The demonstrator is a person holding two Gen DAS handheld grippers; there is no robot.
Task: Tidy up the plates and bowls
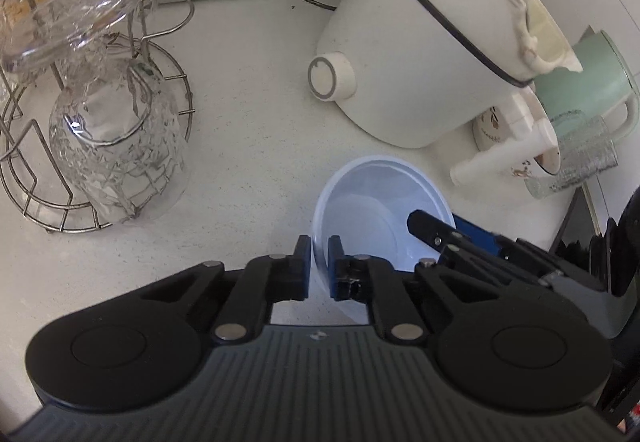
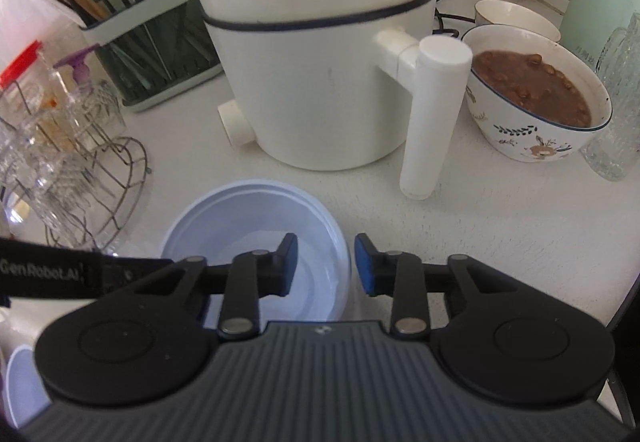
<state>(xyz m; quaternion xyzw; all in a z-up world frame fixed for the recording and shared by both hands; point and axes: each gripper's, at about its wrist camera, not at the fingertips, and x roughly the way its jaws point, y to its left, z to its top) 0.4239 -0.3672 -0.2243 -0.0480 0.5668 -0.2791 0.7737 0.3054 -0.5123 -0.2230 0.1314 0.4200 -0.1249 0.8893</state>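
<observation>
Big white cooker (image 2: 312, 81) fills the upper middle of the desk (image 2: 500, 234), pale blue bowl (image 2: 256, 226) sits lower center, left gripper (image 1: 319, 268) jaws pinching its rim, right gripper (image 2: 326, 266) jaws spread astride the opposite rim, so probably mid-pickup, next lift it level.

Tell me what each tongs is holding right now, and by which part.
Left tongs are shut on the near rim of the pale blue plastic bowl. Right tongs are open, straddling the bowl's right rim without gripping.
</observation>
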